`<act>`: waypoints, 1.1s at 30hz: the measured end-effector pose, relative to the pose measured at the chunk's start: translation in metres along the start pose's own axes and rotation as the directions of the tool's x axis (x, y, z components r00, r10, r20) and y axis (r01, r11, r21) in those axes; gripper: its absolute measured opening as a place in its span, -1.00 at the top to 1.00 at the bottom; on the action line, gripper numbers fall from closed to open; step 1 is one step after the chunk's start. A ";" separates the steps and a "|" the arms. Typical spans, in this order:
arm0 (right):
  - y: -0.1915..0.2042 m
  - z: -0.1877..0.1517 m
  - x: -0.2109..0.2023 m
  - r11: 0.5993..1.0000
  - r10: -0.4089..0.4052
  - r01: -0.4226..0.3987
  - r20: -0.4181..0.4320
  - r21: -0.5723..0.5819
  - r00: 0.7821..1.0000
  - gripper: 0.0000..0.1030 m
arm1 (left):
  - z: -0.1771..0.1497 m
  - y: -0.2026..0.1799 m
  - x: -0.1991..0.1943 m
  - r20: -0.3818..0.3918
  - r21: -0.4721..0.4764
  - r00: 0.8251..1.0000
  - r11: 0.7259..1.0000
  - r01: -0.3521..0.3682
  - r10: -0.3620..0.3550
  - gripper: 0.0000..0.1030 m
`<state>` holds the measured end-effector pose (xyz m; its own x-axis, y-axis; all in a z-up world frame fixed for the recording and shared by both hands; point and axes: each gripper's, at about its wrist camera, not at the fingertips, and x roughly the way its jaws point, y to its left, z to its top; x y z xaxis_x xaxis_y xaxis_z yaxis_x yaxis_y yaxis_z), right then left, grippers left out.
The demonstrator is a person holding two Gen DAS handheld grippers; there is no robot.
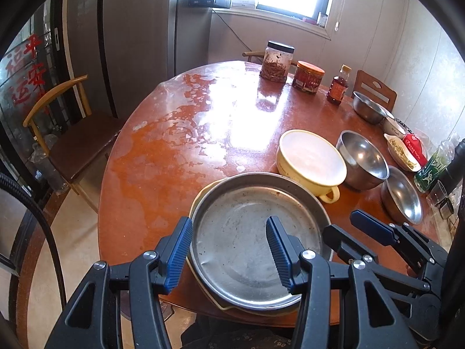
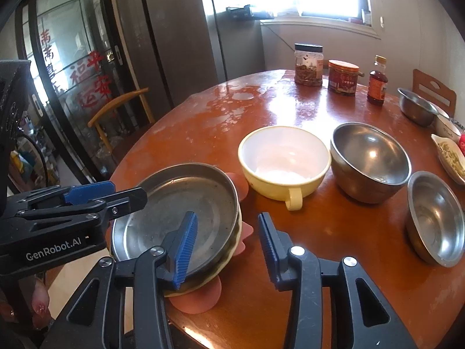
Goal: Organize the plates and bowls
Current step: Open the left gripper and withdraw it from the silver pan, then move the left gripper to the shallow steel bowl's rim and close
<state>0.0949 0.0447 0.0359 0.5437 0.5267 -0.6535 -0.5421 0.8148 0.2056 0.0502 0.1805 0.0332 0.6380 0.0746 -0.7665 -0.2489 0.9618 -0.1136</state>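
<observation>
A shallow metal plate (image 1: 232, 232) (image 2: 174, 203) lies on a cream plate (image 2: 229, 250), which sits on a pink scalloped one (image 2: 197, 299), at the table's near edge. My left gripper (image 1: 229, 251) (image 2: 128, 193) straddles the metal plate's left rim, one finger outside and one over the inside, jaws apart and pressing on nothing. At the stack's right rim my right gripper (image 2: 226, 250) (image 1: 340, 222) stands open, one pad over the rim, the other above bare table. Behind the stack are a cream handled bowl (image 1: 311, 160) (image 2: 284, 160) and two steel bowls (image 2: 369, 160) (image 2: 436, 218).
A third steel bowl (image 2: 415, 107), a white bowl and a dish of food (image 1: 401, 151) line the right edge. Two jars (image 1: 276, 61) (image 1: 308, 77) and a brown bottle (image 1: 338, 85) stand at the back. A wooden chair (image 1: 72, 145) sits left of the round table (image 1: 174, 145).
</observation>
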 end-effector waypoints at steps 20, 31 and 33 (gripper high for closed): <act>-0.099 -0.015 -0.084 0.978 -0.120 0.096 0.125 0.187 0.985 -0.11 | 0.006 -0.110 0.001 -0.007 0.146 0.996 0.985 0.091 -0.091 -0.03; -0.191 -0.026 -0.122 0.936 -0.243 0.201 0.118 0.289 0.963 -0.11 | 0.012 -0.199 0.031 -0.070 0.197 0.982 0.962 0.188 -0.177 -0.03; -0.209 -0.026 -0.123 0.929 -0.258 0.216 0.107 0.302 0.960 -0.11 | 0.013 -0.210 0.038 -0.087 0.201 0.980 0.960 0.195 -0.181 -0.03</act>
<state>0.1247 -0.1963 0.0542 0.7303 0.3216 -0.6026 -0.1929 0.9434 0.2698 0.1365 -0.0153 0.0363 0.6069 -0.1235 -0.7851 0.0317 0.9908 -0.1313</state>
